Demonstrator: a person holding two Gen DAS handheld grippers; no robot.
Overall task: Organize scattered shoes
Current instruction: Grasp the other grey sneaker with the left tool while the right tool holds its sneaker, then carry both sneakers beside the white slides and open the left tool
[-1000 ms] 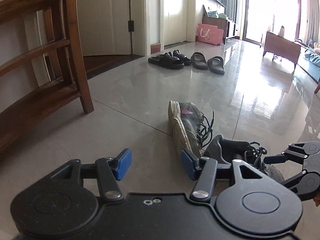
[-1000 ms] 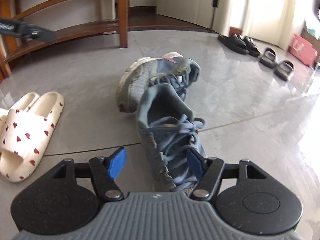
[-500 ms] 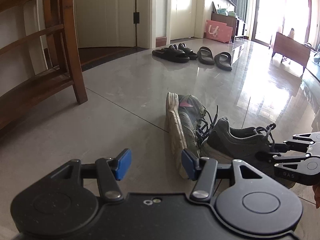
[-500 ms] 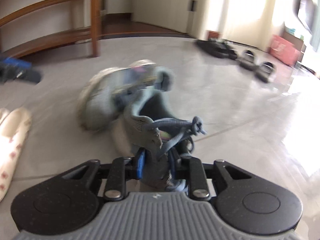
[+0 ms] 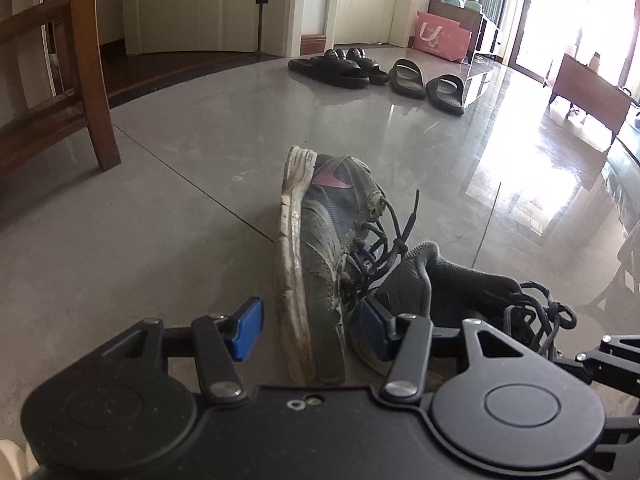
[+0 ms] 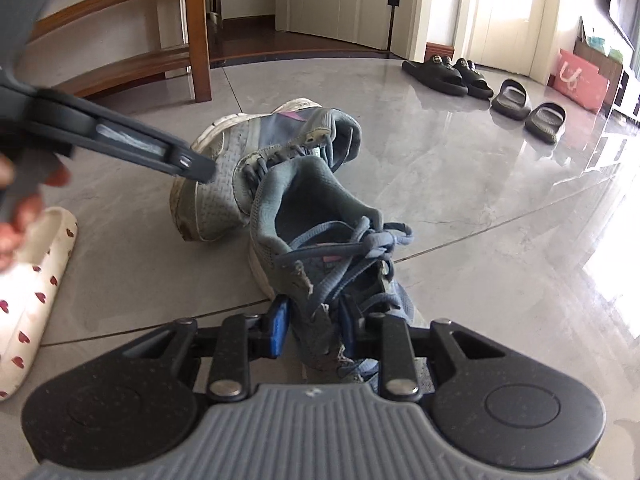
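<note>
A worn grey sneaker (image 6: pixel 320 264) sits upright on the tiled floor (image 6: pixel 460 184), its front upper pinched between the closed fingers of the right gripper (image 6: pixel 314 330); its mate (image 5: pixel 316 248) lies on its side, touching it, between the spread fingers of the left gripper (image 5: pixel 308 326); the thin fabric hold could slip, and tangled laces (image 5: pixel 384 240) might drag one shoe along; a wooden rack (image 6: pixel 132 56) stands beyond.

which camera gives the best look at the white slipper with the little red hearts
The right wrist view. The white heart slipper lies along its left edge, its strap and hearts visible though partly cropped and glare-washed. The left wrist view shows at most a pale sliver in its bottom-left corner behind the left gripper, too little to identify.
</note>
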